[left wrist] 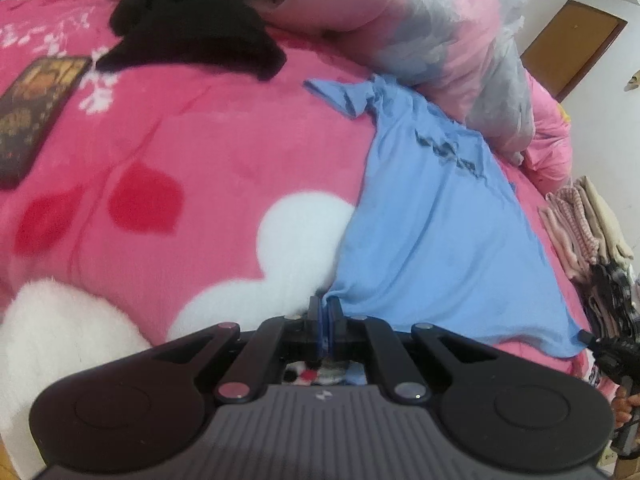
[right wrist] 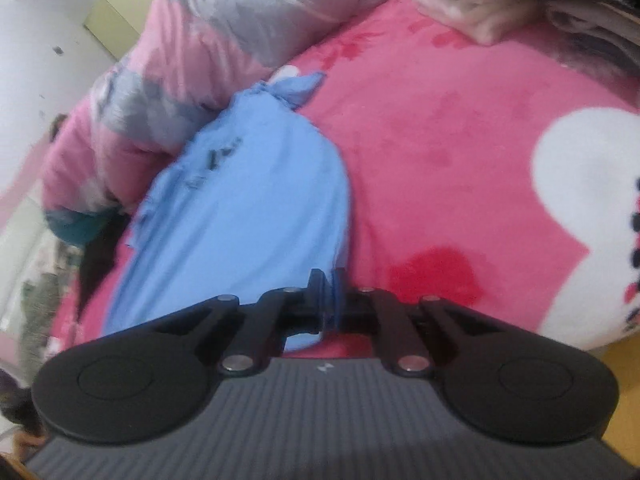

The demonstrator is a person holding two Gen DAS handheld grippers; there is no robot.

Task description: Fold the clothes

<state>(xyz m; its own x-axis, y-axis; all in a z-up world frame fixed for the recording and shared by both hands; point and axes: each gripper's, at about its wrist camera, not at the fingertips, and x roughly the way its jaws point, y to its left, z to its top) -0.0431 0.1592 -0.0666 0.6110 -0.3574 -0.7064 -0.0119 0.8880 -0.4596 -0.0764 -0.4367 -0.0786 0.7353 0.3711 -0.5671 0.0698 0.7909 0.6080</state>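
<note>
The left gripper [left wrist: 325,304] and the right gripper [right wrist: 329,280] each pinch a near corner of the blue shirt [left wrist: 432,216] lying on the pink blanket [left wrist: 208,140].

Left gripper [left wrist: 324,306] angled down, jaws clamped tight on a corner of the shirt [left wrist: 440,232]. Right gripper [right wrist: 328,292] tilted down too, jaws pinched together with the shirt's edge caught between them, blue cloth stretching ahead of both.
</note>
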